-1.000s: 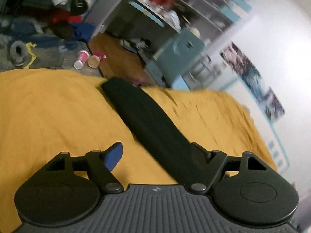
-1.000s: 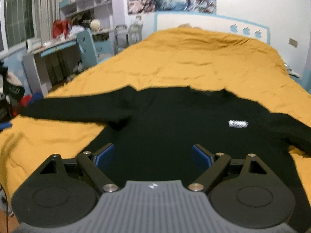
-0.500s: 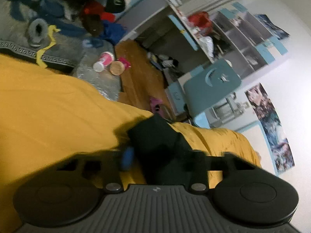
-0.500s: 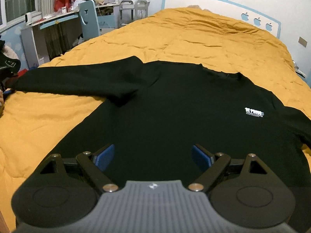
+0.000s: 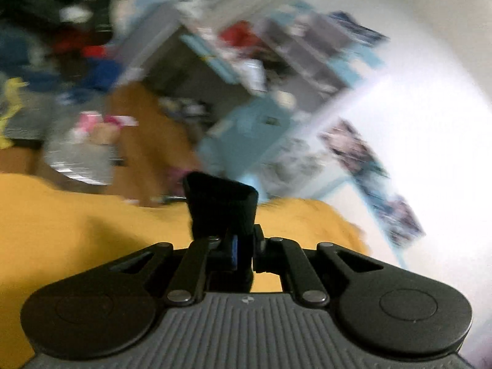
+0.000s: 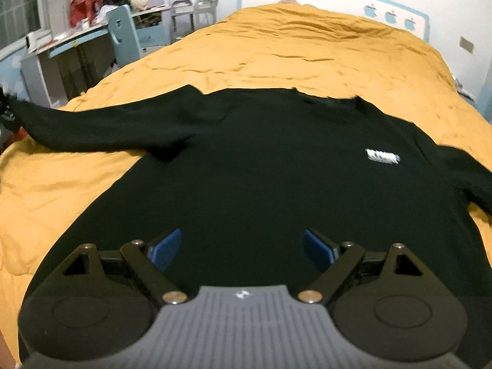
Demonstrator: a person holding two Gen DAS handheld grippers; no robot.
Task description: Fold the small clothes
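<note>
The left tongs [image 5: 243, 253] have just been closing and now pinch the cuff [image 5: 221, 207] of the black sweater [image 6: 261, 184], the cuff end standing up just beyond their tips. The right tongs [image 6: 241, 247] are spread wide with nothing between them, hovering over the sweater's lower body near the hem.

The sweater lies flat, front up, on the yellow bed [image 6: 307, 49], collar away from the right tongs and hem towards them. The sleeve [image 6: 107, 126] in the left tongs' grip runs straight out to the left of the right tongs, its long axis across the body, not along it.

That is what the fold turns on: the sleeve probably has to swing in over the chest, towards the logo [image 6: 382, 156] side. The left tongs hold the far end of that axis, so the carry falls to them; the right tongs are better placed to pin the body. The other sleeve runs out of view at the right.
</note>
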